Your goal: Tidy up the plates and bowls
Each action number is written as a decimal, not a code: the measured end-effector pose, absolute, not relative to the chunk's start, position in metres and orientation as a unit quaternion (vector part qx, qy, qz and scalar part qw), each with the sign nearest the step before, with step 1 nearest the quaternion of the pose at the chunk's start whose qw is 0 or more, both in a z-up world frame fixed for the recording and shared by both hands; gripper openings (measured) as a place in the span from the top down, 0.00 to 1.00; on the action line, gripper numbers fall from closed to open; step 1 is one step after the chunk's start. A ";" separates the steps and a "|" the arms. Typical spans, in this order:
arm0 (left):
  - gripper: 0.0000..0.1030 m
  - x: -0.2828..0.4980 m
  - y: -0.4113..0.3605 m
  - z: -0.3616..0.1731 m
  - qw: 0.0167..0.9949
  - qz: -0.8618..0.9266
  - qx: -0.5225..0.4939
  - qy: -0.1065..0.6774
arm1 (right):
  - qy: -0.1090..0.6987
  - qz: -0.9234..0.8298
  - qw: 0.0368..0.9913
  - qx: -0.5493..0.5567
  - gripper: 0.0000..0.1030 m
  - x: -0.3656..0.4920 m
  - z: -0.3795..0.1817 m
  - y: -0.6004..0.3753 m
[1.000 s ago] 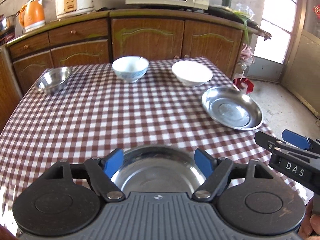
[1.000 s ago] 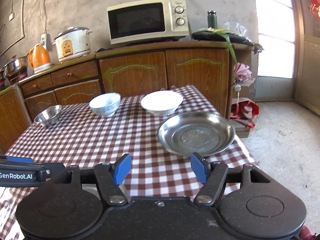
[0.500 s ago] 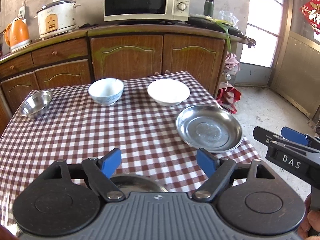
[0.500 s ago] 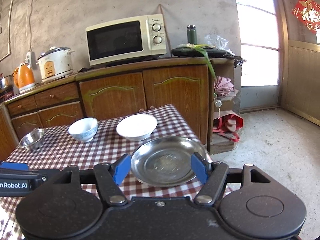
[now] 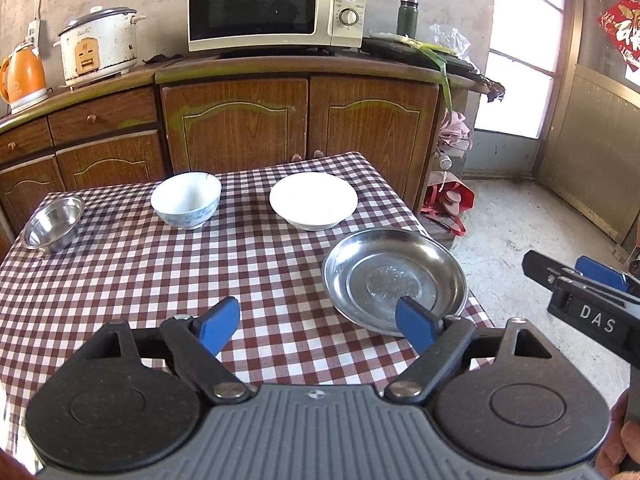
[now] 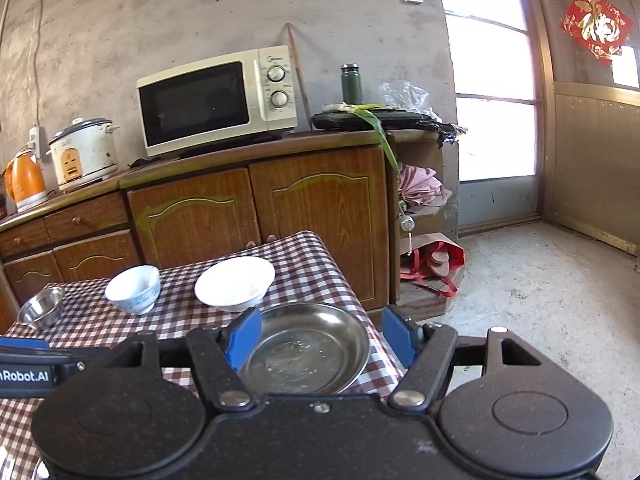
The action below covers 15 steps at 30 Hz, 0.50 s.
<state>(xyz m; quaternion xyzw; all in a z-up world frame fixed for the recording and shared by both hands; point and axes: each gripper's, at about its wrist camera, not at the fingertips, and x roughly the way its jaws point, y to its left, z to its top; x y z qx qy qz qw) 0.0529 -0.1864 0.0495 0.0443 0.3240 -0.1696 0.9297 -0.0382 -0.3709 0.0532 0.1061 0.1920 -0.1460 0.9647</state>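
A checked table [image 5: 120, 280] carries a shallow steel plate [image 5: 394, 278] near its right edge. Further back stand a white bowl [image 5: 313, 200], a blue-patterned bowl [image 5: 186, 199] and a small steel bowl [image 5: 54, 222] at the far left. My left gripper [image 5: 318, 320] hovers over the near cloth; its jaws are opening, with nothing between them. My right gripper [image 6: 322, 338] is open and empty, raised off the table's near right corner, with the steel plate [image 6: 308, 348] lying beyond its fingers. Its tip [image 5: 560, 268] also shows in the left wrist view.
Behind the table, a wooden cabinet [image 5: 240, 120] bears a microwave [image 5: 276, 4], a rice cooker [image 5: 98, 46] and an orange kettle [image 5: 22, 76]. A red bag [image 5: 448, 202] lies on the concrete floor beside the table's far right corner. A door [image 6: 496, 112] is at the right.
Both grippers have drawn back and upward from the table. The near steel plate that lay between the left fingers has slipped out of view below the gripper. The left jaws stand wider.
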 end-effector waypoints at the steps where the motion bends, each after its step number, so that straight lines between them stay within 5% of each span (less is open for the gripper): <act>1: 0.15 0.055 -0.189 0.049 0.929 -0.169 0.044 0.325 | 0.192 -0.148 0.964 0.106 0.23 -0.038 0.053 -0.375; 15: 0.14 0.091 -0.215 0.031 0.922 -0.153 0.046 0.353 | 0.205 -0.169 0.954 0.139 0.22 -0.013 0.041 -0.425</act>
